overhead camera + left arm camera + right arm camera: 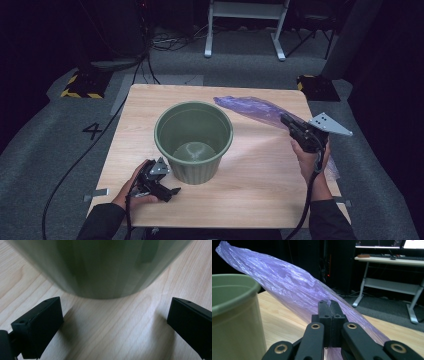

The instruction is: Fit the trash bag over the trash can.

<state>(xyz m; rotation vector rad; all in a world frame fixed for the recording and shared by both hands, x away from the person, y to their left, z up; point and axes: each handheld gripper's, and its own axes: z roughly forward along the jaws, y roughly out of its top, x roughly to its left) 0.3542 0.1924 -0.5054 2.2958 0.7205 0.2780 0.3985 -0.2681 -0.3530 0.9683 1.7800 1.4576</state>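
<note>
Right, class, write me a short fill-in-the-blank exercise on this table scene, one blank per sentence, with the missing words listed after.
1. The round green plastic bucket stands upright on the pale ____ table.
2. The right gripper is shut on a crinkled plastic bag whose colour is ____.
3. The left gripper has its jaws ____, facing the bucket's base.
4. Seen from above, the inside of the bucket is ____.

Missing words: wooden; purple; open; empty
</note>
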